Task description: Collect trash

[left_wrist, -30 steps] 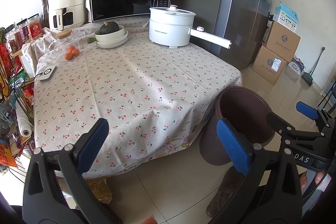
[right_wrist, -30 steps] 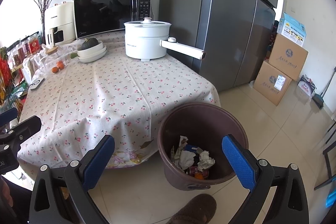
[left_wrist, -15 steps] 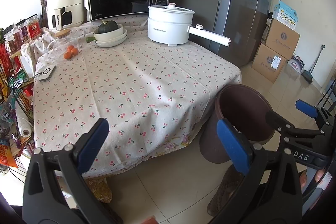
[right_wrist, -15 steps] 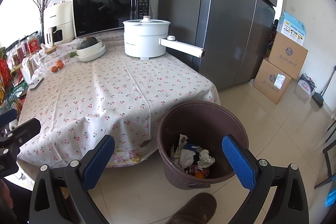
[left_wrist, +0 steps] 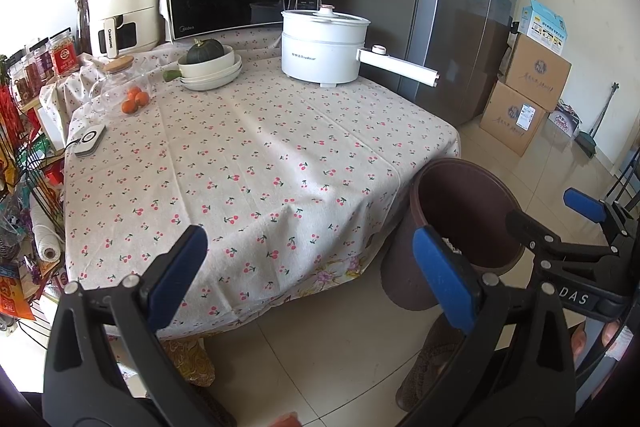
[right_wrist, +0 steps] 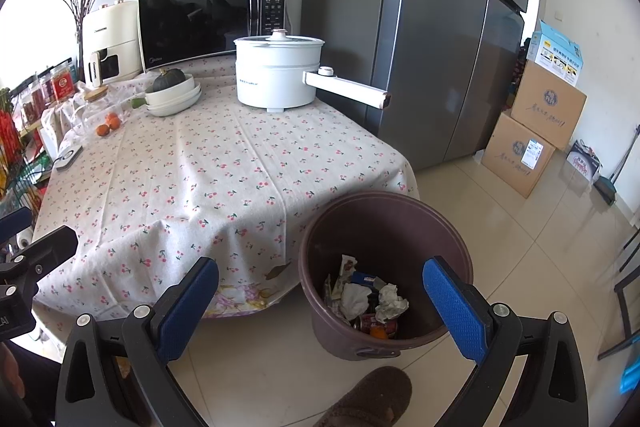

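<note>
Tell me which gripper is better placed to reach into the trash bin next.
Right, probably. The right gripper hangs open almost over the brown bin, its trash showing between the fingers. The left gripper faces the tablecloth.

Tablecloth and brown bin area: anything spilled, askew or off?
Nothing spilled. The trash sits inside the brown plastic bin; the cherry-print tablecloth is only creased. One oddity: the white electric pot's long handle juts past the table edge, where it could be knocked.
</note>
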`<action>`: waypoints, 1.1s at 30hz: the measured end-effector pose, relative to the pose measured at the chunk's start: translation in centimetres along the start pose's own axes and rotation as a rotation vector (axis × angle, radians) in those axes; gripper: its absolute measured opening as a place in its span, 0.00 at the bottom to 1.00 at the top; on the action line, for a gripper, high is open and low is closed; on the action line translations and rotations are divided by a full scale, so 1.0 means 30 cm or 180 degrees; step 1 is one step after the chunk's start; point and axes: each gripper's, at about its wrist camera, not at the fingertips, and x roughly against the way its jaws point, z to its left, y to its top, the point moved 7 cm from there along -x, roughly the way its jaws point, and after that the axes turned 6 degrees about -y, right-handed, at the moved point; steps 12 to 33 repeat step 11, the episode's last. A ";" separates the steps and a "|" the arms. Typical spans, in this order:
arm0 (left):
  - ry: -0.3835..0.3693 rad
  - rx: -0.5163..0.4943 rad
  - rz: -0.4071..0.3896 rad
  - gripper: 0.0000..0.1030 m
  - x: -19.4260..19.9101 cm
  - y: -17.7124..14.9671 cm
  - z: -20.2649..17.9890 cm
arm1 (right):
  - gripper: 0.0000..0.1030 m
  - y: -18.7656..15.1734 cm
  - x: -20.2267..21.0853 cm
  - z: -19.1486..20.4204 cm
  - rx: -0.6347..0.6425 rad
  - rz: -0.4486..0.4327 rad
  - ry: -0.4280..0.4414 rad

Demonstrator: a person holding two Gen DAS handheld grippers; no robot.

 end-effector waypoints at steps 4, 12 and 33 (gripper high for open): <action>0.0000 -0.0024 0.0007 0.99 -0.003 -0.002 -0.002 | 1.00 0.000 0.000 0.000 -0.0001 0.0000 -0.0001; -0.0059 0.0003 0.0096 0.99 -0.019 -0.004 0.008 | 1.00 -0.004 -0.003 -0.001 0.0000 -0.0003 -0.0011; -0.0059 0.0003 0.0096 0.99 -0.019 -0.004 0.008 | 1.00 -0.004 -0.003 -0.001 0.0000 -0.0003 -0.0011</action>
